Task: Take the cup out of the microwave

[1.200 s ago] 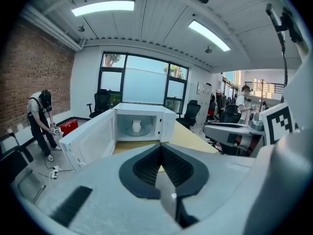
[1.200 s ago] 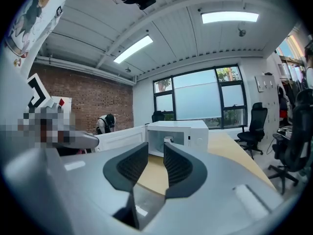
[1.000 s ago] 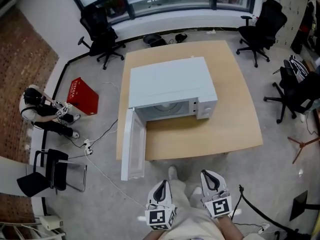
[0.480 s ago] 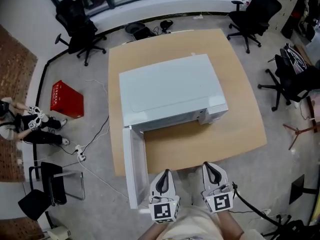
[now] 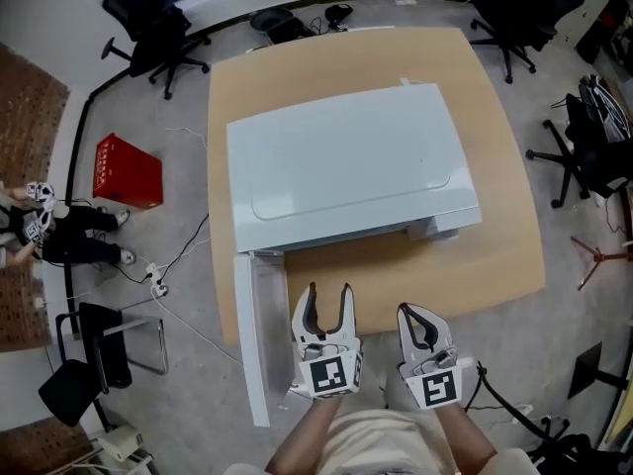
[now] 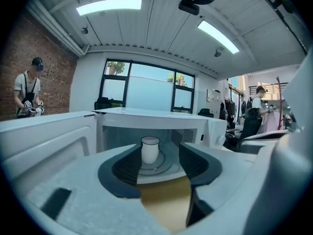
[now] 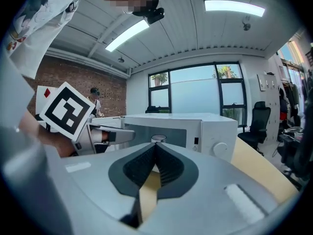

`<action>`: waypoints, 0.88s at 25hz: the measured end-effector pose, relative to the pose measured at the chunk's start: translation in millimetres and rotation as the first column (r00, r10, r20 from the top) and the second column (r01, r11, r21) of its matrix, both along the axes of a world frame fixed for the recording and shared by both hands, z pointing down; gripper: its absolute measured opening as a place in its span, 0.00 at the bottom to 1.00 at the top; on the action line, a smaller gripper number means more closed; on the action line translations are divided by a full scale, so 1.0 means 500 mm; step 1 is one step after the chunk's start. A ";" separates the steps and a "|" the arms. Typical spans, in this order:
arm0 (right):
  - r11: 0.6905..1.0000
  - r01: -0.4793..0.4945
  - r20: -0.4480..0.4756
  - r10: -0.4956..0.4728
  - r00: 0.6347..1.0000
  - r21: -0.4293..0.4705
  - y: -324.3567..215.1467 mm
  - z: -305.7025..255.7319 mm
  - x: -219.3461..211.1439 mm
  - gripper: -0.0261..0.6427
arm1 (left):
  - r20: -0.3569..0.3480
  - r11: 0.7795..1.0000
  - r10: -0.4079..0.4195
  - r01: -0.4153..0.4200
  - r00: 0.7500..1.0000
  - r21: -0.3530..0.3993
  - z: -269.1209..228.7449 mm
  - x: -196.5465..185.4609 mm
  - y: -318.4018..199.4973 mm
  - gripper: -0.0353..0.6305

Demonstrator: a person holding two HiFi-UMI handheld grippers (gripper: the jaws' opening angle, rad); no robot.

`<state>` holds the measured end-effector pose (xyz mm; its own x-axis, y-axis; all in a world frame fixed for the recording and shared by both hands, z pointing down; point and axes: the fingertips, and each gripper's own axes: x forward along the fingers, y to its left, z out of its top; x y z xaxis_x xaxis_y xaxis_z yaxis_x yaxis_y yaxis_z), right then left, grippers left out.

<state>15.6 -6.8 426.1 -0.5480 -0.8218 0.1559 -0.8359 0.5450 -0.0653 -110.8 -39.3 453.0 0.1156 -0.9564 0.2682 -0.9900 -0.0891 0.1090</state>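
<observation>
A white microwave [image 5: 346, 166] stands on the wooden table [image 5: 396, 275], its door [image 5: 257, 349] swung open toward me on the left. Inside, a white cup [image 6: 149, 150] stands upright on the turntable. In the right gripper view only the rim of the cup [image 7: 157, 139] shows. My left gripper [image 5: 327, 297] is over the table's front edge, facing the open cavity. Its jaws are opening with nothing between them, and the cup is farther ahead. In its own view the left gripper [image 6: 157, 166] frames the cup. My right gripper [image 5: 416, 315] hangs beside it, shut and empty, and the right gripper [image 7: 155, 153] points at the microwave front.
Black office chairs [image 5: 148, 23] [image 5: 524, 8] stand behind the table and another [image 5: 593, 146] stands at the right. On the floor to the left are a red crate [image 5: 127, 171], cables [image 5: 183, 265] and a folding chair [image 5: 94, 349]. A person [image 5: 49, 236] sits at the far left.
Both grippers have moved forward, from in front of the table to over its near edge. The left jaws, shut before, now stand apart. The microwave looks nearer.
</observation>
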 end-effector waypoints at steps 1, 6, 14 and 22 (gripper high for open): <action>1.000 0.009 0.000 -0.009 1.000 0.001 -0.012 0.010 -0.006 0.05 | 0.008 1.000 -0.012 0.012 1.000 0.004 0.009 -0.006 -0.019 0.42; 0.999 0.001 0.002 -0.001 1.000 -0.033 -0.053 0.067 -0.009 0.05 | 0.050 0.999 -0.036 0.035 0.998 0.005 0.055 -0.020 -0.099 0.43; 0.998 -0.026 0.001 0.026 1.000 -0.066 -0.110 0.154 -0.004 0.05 | 0.070 0.999 -0.013 0.016 0.997 -0.048 0.142 -0.013 -0.162 0.52; 0.997 -0.045 -0.009 0.045 0.999 -0.065 -0.154 0.182 0.013 0.05 | 0.076 1.000 -0.013 0.015 0.997 -0.018 0.183 -0.015 -0.257 0.70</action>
